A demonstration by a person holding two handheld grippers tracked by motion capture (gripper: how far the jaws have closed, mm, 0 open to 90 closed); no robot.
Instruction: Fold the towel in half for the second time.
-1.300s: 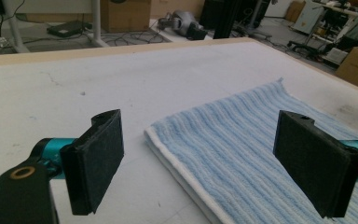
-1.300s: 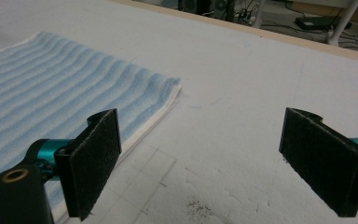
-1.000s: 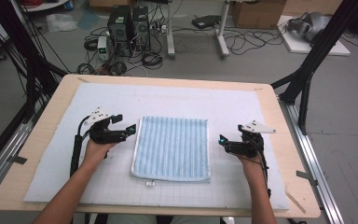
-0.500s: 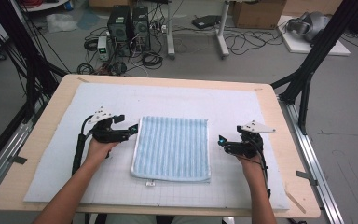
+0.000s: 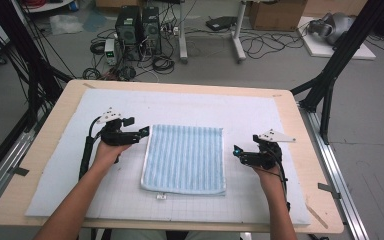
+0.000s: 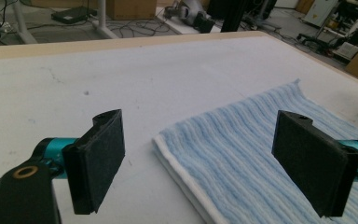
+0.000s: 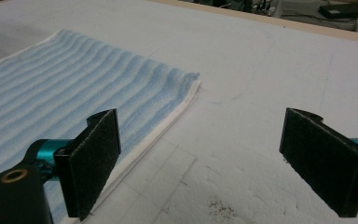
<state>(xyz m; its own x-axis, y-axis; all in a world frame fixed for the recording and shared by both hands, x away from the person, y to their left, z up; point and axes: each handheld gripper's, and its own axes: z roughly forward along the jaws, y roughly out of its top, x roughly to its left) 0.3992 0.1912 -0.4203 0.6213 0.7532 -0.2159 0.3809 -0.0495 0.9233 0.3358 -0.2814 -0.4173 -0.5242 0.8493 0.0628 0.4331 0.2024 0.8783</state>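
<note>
The folded blue striped towel (image 5: pixel 184 159) lies mid-desk; the left hand-held gripper (image 5: pixel 145 131) straddles its far-left corner, and the right hand-held gripper (image 5: pixel 236 150) is beside its right edge (both wide open, empty), likely poised to grasp.

Both bare forearms come in from the near edge, each hand wrapped around a black two-jaw gripper with teal fittings and a grey three-cornered plate on top. The left gripper (image 5: pixel 144 131) points inward toward the right, its jaws spread wide apart with nothing between the pads (image 6: pixel 101 158). The right gripper (image 5: pixel 236 151) points inward toward the left, held a little nearer the person than the left one, its jaws likewise wide apart and empty.
</note>
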